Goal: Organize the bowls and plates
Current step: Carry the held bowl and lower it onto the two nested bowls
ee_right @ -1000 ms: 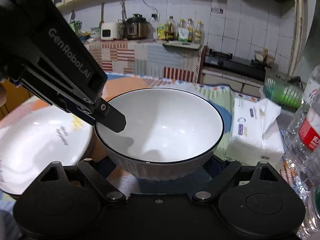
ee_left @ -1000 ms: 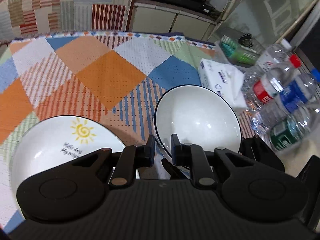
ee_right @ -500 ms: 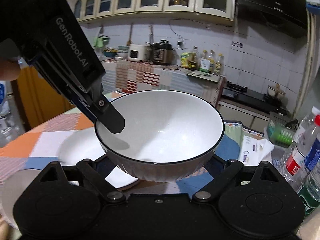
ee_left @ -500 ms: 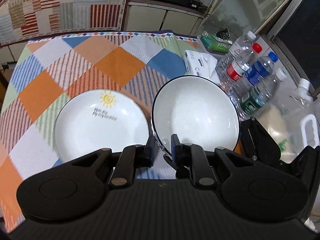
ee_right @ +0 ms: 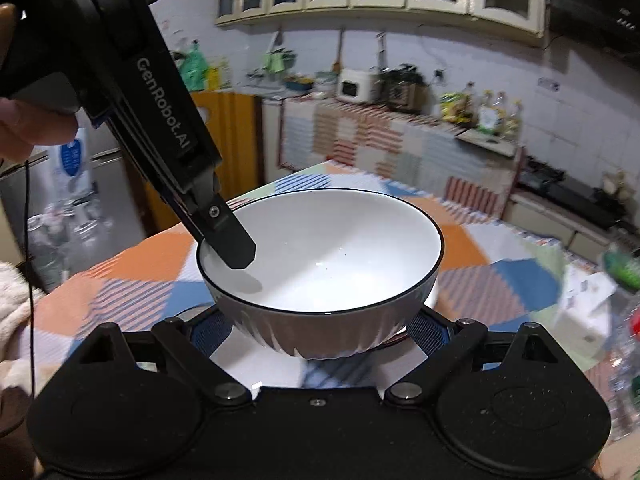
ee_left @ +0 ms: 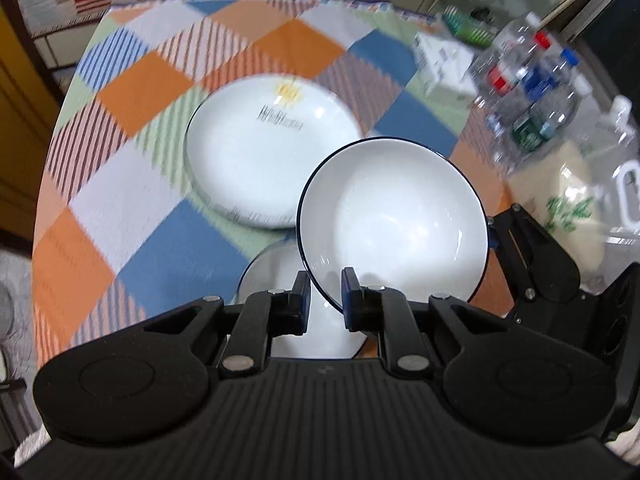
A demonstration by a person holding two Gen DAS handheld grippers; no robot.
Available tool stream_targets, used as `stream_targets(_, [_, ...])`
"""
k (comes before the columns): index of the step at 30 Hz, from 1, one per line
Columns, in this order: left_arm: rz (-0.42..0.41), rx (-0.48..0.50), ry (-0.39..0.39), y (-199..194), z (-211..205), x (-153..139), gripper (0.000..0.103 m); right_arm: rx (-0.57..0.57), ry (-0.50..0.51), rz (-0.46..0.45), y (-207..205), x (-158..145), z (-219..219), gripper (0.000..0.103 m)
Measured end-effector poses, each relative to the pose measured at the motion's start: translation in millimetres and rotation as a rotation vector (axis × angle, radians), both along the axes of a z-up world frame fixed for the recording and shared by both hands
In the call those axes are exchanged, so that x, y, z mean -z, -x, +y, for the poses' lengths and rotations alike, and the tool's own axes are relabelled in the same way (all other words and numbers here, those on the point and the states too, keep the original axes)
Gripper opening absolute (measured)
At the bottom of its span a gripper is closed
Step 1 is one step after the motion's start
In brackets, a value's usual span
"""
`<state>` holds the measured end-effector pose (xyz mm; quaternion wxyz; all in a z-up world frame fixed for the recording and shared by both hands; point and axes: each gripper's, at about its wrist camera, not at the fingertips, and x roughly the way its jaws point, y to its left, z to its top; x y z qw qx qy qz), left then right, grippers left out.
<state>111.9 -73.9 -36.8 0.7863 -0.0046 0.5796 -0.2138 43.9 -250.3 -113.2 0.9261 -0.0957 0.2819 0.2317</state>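
A white bowl with a dark rim [ee_left: 394,220] hangs in the air above the table. My left gripper [ee_left: 324,294] is shut on its near rim. My right gripper [ee_right: 320,334] is spread wide around the bowl's base [ee_right: 320,280], its fingers against the ribbed sides. The left gripper's finger [ee_right: 230,240] reaches over the bowl's left rim in the right wrist view. A white plate with a yellow sun print [ee_left: 272,148] lies on the checked tablecloth beyond the bowl. A second white dish with a dark rim [ee_left: 280,268] lies on the table right under the held bowl, mostly hidden.
Several plastic water bottles [ee_left: 532,84] and a tissue pack [ee_left: 440,60] stand at the table's right side, with a large clear jug [ee_left: 592,184] nearer. The round table's edge [ee_left: 44,184] curves along the left. Kitchen counters and cabinets stand behind.
Both grippers have carried the bowl up and toward the near left. The sun plate now lies farther ahead and a second dish has come into view beneath the bowl.
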Motion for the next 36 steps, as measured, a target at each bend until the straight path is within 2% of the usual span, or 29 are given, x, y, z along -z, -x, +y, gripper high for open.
stream_targets(9, [0.091,-0.004,-0.089,11,18,35,0.014,-0.092,-0.003,0.116,5,29,27,0.096])
stream_targets(12, [0.089,0.002,-0.128,13,16,42,0.014,-0.114,-0.006,0.154,6,34,29,0.096])
stream_targets(19, [0.105,0.007,-0.151,12,14,48,0.014,-0.133,0.009,0.192,7,39,32,0.097])
stream_targets(22, [0.067,0.022,-0.193,14,11,49,0.014,-0.136,0.043,0.189,10,40,35,0.096])
stream_targets(27, [0.058,0.017,-0.208,12,9,58,0.014,-0.127,0.068,0.204,9,41,35,0.096])
stream_targets(31, [0.047,0.011,-0.196,12,12,60,0.019,-0.121,0.063,0.190,12,40,34,0.096])
stream_targets(33, [0.027,0.014,-0.185,14,16,55,0.028,-0.121,0.063,0.168,17,37,33,0.096])
stream_targets(34, [0.009,0.013,-0.177,15,18,52,0.039,-0.121,0.056,0.164,19,35,32,0.096])
stream_targets(35, [-0.012,0.009,-0.163,16,22,48,0.046,-0.122,0.045,0.160,22,32,29,0.096])
stream_targets(36, [-0.029,0.002,-0.147,17,25,45,0.048,-0.123,0.036,0.159,24,30,26,0.097])
